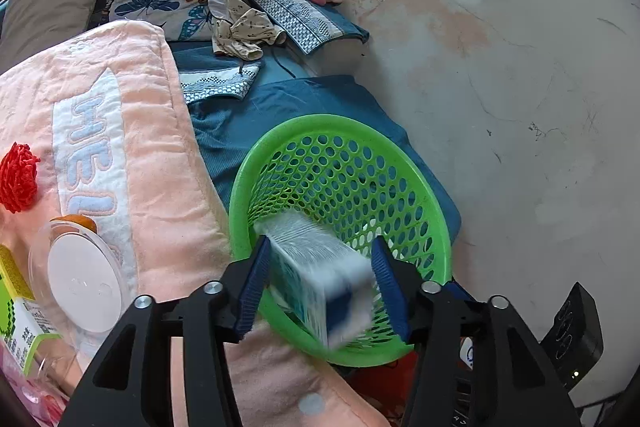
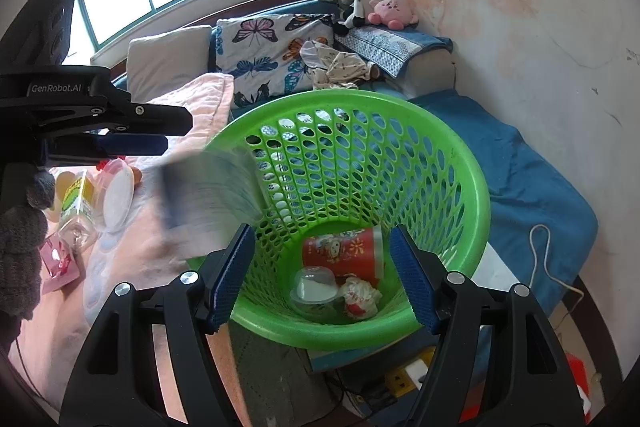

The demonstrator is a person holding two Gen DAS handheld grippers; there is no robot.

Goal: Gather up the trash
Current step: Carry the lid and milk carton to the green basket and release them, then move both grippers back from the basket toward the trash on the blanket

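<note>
left gripper [image 1: 320, 283] | spread, blurred carton [image 1: 320, 279] loose between pads; right gripper [image 2: 322, 275] | pinching green basket [image 2: 460, 163] rim

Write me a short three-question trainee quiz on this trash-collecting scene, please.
1. True or false: the green basket already holds a red cup.
2. In the left wrist view, what shows between the fingers of the left gripper? A carton; B plush cow; C pillow.
3. What colour is the blanket beside the basket?

Key: 1 true; 2 A; 3 pink.
</note>
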